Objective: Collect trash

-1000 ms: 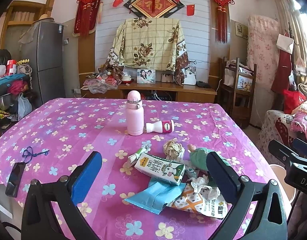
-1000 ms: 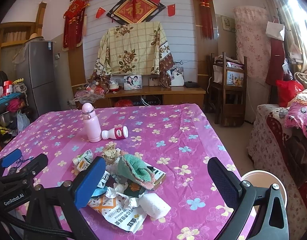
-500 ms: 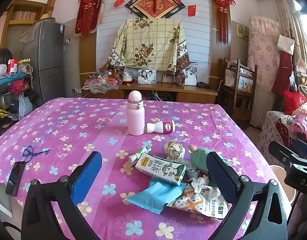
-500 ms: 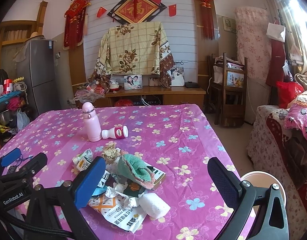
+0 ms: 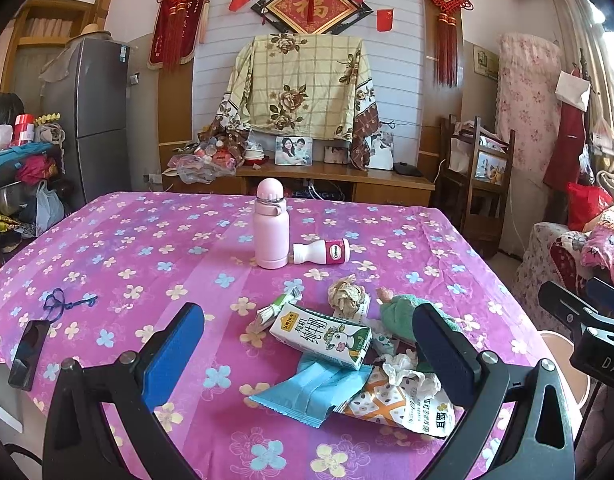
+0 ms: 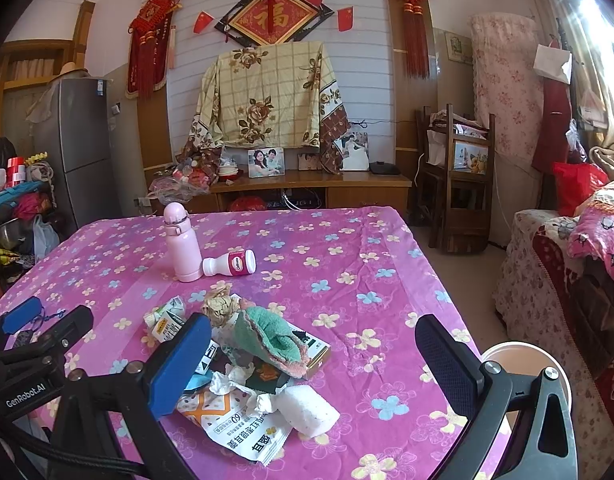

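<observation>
A pile of trash lies on the pink flowered tablecloth (image 5: pixel 147 248): a green-and-white milk carton (image 5: pixel 321 336), a blue wrapper (image 5: pixel 311 390), an orange-and-white snack bag (image 5: pixel 407 404), a crumpled paper ball (image 5: pixel 345 294), a green cloth (image 6: pixel 273 340) and a white foam piece (image 6: pixel 307 410). My left gripper (image 5: pixel 307 352) is open and empty, above the near side of the pile. My right gripper (image 6: pixel 315 364) is open and empty, above the pile's right side. A round bin (image 6: pixel 527 364) stands below the table's right edge.
A pink flask (image 5: pixel 270 230) stands upright mid-table with a small white bottle (image 5: pixel 323 251) lying beside it. A blue string (image 5: pixel 63 302) and a black phone (image 5: pixel 27 354) lie at the table's left. A couch (image 6: pixel 579 264) is to the right.
</observation>
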The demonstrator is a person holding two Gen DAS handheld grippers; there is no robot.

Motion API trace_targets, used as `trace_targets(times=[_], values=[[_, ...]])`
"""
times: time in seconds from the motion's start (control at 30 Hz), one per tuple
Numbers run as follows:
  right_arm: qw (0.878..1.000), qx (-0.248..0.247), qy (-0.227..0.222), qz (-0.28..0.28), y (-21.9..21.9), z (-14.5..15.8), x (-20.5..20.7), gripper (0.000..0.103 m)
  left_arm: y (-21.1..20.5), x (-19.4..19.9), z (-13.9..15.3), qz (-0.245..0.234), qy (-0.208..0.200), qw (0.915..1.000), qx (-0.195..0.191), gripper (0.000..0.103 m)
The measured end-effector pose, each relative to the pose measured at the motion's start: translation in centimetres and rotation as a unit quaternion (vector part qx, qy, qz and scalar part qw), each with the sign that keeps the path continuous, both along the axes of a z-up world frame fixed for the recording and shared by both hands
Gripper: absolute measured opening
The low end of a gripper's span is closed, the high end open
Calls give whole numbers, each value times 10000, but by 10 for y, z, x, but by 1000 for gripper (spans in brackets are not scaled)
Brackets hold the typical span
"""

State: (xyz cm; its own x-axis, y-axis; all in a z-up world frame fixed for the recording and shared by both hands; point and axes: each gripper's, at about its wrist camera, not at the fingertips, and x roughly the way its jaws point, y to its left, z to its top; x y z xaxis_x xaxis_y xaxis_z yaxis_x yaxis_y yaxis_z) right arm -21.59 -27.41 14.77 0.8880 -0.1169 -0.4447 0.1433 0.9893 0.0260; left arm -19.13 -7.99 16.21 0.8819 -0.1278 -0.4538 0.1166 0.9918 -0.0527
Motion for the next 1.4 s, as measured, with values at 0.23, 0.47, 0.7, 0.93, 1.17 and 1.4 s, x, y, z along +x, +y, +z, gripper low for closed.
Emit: trace_targets(times=[0.23,0.47,0.7,0.93,1.17,1.4], values=[[10000,16,50,-1,-1,0,1,103,0,3,-3,-14,85,10000,-2,103],[10000,5,84,18,-4,-1,4,103,2,4,-3,-14,75,10000,8,103],[9999,-10,129,23,-4,-4,7,103,3,4,-4,-19,70,10000,9,103],[9999,0,153,33,-5,-6,7,103,3,4,-4,-15,71,10000,13,103],[9997,-85,223,30,-1,-10,9,103,7,4,-8,5,110,9999,29,103],[9995,-88,313,1,-1,-16,13,103,16,8,-20,39,261,9996,56,103]])
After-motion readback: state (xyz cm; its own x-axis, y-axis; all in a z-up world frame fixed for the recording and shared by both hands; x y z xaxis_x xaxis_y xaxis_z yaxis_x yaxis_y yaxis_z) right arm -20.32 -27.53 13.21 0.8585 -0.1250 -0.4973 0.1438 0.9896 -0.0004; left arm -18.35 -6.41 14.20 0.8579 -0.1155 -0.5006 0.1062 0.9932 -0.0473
